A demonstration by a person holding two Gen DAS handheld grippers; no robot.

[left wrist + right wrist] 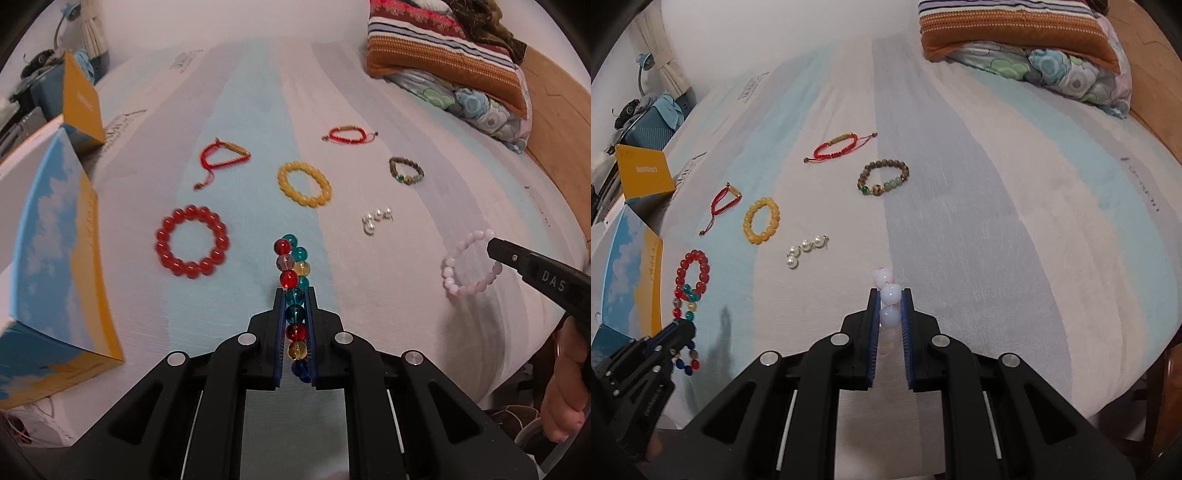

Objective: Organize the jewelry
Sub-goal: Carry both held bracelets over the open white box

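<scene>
My left gripper (295,295) is shut on a multicoloured glass bead bracelet (291,266), which sticks out past the fingertips above the striped bed sheet. My right gripper (890,295) is shut on a pale pink bead bracelet (889,295); in the left wrist view the pink bracelet (469,266) hangs from its tip at the right. Loose on the sheet lie a red bead bracelet (192,240), a yellow bead bracelet (304,184), two red cord bracelets (221,157) (349,133), a brown-and-green bead bracelet (406,170) and pearl earrings (376,218).
An open blue-and-yellow box (55,258) stands at the left edge of the bed, its lid (79,99) up behind it. Folded blankets and a pillow (443,55) lie at the far right. A wooden bed frame (554,122) runs along the right.
</scene>
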